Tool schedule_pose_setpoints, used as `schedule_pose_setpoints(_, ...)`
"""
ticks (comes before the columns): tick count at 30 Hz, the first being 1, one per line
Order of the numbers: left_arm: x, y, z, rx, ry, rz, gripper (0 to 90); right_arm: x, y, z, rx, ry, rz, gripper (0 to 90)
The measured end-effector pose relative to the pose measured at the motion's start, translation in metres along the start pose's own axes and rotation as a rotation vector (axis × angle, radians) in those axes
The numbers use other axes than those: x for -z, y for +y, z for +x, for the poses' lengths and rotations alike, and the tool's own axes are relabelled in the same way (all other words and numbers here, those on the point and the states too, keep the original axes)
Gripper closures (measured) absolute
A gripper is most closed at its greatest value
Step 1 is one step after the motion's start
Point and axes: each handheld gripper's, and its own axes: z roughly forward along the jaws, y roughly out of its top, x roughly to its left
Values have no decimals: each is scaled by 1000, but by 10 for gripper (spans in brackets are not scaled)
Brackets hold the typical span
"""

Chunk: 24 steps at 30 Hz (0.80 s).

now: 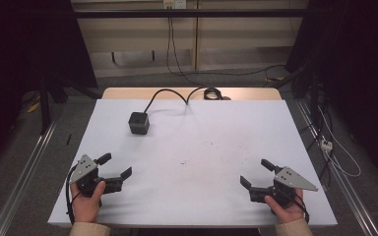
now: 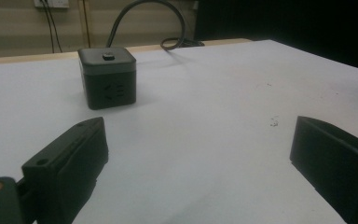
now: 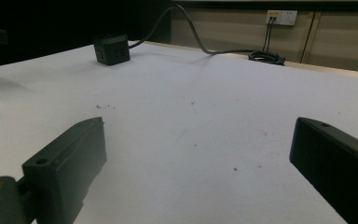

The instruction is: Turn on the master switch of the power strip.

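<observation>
High view, both grippers gaping — cube apart

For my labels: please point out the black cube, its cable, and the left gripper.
cube (image 1: 139, 122), high view, on its top face.
cable (image 1: 170, 91), high view, on the curved part behind the cube.
left gripper (image 1: 114, 164), high view, midway between its open fingertips.
</observation>
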Motion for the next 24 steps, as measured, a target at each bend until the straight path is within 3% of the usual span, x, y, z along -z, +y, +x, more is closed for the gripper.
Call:
schedule_pose_setpoints(15,-10,4,0,18,-8,-1,38,0,0,-1,-1,-4,-3,33)
schedule_pose_setpoints(24,-21,10,5,60,15,-18,40,0,0,-2,0,-4,-4,33)
